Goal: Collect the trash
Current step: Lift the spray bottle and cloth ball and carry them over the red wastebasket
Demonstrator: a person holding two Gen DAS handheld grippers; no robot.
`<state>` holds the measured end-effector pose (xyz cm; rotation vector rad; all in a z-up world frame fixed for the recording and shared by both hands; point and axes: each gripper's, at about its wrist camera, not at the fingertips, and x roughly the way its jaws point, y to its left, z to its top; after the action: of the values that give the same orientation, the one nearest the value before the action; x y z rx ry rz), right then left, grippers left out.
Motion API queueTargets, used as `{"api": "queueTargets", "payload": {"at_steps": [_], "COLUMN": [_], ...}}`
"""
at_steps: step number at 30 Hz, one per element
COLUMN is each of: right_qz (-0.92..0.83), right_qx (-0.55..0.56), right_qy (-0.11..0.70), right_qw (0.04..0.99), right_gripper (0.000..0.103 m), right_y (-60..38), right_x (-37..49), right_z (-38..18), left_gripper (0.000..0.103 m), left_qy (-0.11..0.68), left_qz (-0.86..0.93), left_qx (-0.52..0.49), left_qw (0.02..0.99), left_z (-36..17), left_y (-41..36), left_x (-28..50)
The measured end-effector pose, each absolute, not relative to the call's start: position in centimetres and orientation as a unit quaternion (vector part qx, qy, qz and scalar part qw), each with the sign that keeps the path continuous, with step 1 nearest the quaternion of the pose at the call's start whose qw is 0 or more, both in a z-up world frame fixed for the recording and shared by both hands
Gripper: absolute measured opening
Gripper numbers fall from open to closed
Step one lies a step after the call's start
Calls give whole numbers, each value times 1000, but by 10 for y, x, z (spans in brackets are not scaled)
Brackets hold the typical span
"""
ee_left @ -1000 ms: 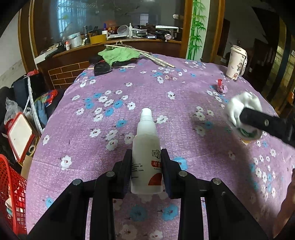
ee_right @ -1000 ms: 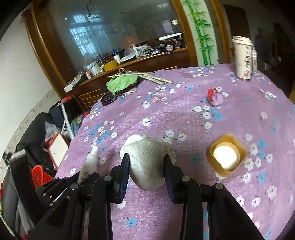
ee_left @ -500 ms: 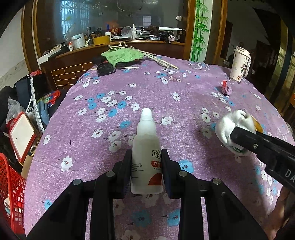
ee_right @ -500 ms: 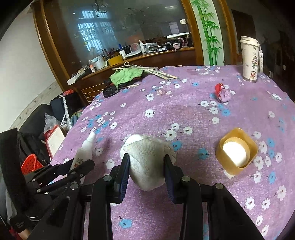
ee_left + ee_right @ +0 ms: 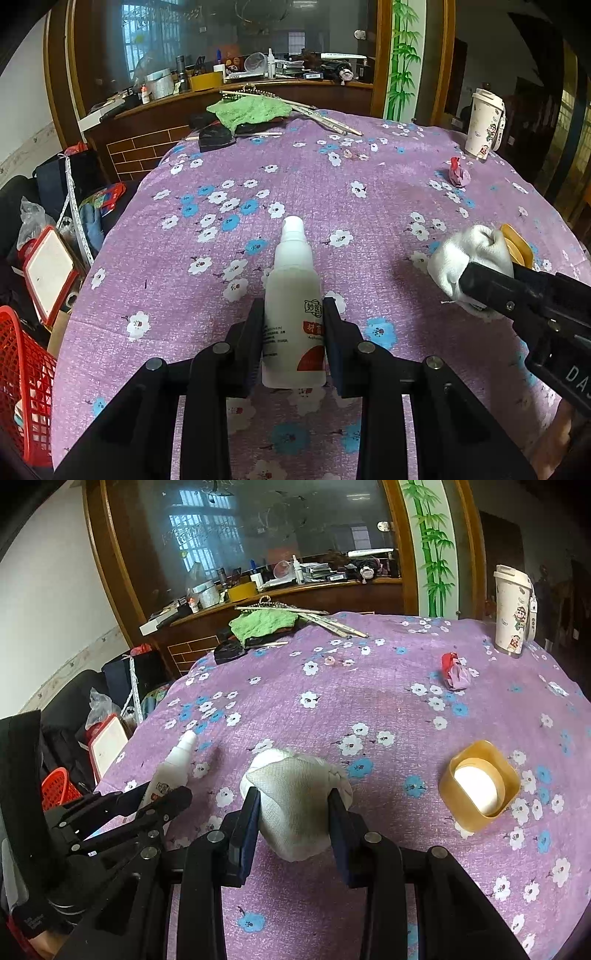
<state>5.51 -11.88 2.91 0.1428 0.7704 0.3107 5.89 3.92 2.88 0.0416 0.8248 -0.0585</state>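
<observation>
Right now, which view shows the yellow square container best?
The right wrist view: the yellow square container sits fully visible on the tablecloth, white contents showing. In the left wrist view only its edge peeks from behind the white wad in the right gripper.

Both views sharp, no motion blur. Even, soft daylight on purple floral tablecloth (image 5: 369,206); faint shadow cast beside white bundle (image 5: 469,258). Bright windows seen reflected in glass panel (image 5: 258,535) behind table, haze and pale glare across it. Yellow container (image 5: 480,790) lit to near-white glow inside. Room at right edge dim, detail lost. Strong fisheye bending at borders; corners vignetted black. Black gripper fingers (image 5: 247,343) underexposed, little surface detail.
</observation>
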Motion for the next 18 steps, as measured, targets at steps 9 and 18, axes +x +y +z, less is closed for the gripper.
{"api": "queueTargets", "payload": {"at_steps": [9, 18], "right_qz": [148, 146], "right_qx": [60, 58], "right_qy": [379, 378], "right_qw": [912, 912], "right_gripper": [38, 38], "right_y": [-118, -118], "right_x": [57, 57], "right_z": [25, 25], "left_gripper": [29, 29], "left_qy": [400, 398], "left_qz": [-30, -31], "left_qx": [19, 19], "left_qw": [916, 917], "left_z": [29, 30], "left_y": [39, 38], "left_x": [59, 58]}}
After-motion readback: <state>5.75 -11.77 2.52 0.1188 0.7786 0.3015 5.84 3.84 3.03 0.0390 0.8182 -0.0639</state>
